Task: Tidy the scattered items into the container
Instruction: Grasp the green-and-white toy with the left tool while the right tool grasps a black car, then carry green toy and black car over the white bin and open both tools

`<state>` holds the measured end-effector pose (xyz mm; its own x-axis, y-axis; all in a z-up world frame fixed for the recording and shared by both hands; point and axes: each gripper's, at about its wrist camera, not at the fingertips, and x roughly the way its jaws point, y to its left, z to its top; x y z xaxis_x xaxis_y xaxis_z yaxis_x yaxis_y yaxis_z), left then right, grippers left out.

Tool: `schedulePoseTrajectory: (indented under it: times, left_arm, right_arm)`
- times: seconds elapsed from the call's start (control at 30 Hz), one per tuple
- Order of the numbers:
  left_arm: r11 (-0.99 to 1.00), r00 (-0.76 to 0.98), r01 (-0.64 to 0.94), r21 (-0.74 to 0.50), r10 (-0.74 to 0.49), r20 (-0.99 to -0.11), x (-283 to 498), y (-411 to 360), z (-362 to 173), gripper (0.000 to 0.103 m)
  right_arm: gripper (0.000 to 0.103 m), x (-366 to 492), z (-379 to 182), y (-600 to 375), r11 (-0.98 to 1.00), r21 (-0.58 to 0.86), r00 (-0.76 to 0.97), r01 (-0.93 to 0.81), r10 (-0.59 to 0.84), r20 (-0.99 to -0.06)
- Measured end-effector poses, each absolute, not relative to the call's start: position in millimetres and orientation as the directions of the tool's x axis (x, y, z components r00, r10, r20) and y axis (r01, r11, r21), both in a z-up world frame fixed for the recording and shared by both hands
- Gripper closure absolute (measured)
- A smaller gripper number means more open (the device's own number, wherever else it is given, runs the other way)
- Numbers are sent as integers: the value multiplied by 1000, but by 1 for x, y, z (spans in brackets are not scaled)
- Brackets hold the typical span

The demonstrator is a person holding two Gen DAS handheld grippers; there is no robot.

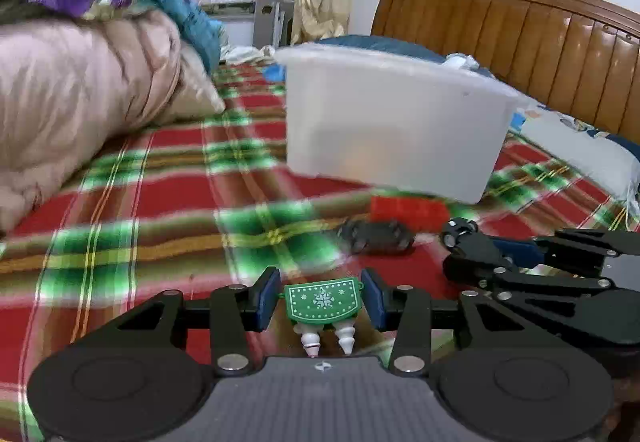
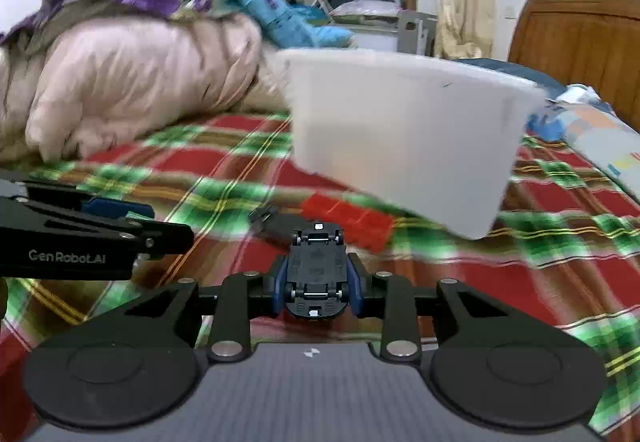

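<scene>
My left claw (image 1: 322, 301) grips a green snowflake ornament (image 1: 322, 302); my right claw (image 2: 317, 284) is clamped on an upturned black toy car (image 2: 316, 274). Beyond, on the plaid bed (image 1: 160, 194), lie another dark toy car (image 1: 376, 236) and a red block (image 1: 408, 212) before the white container (image 1: 400, 122), whose contents I cannot make out.

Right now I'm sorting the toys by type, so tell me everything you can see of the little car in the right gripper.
The toy car is small, of black plastic, and turned underside to the camera, showing its moulded chassis and four wheels. It points away, toward the white tub. The right gripper is shut on it, blue pads pressing its sides. It hangs above the plaid bedspread, touching nothing else.
</scene>
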<state>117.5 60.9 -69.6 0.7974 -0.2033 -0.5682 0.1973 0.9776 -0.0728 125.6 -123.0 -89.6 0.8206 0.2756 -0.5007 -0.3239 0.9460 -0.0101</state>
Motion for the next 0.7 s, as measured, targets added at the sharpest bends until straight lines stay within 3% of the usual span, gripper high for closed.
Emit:
schedulePoseTrajectory:
  times: [0.4, 0.53, 0.7]
  left_arm:
    - [972, 860, 229, -44, -223, -458, 179, 25, 29, 55]
    - [978, 882, 209, -24, -200, -426, 216, 13, 52, 55]
    - [978, 874, 206, 8, -181, -452, 264, -8, 51, 55]
  right_arm:
    - [70, 175, 5, -159, 970, -33, 911, -240, 214, -352]
    - [70, 207, 18, -168, 974, -20, 914, -227, 206, -350]
    - [70, 241, 16, -173, 975, -19, 911, -219, 198, -362]
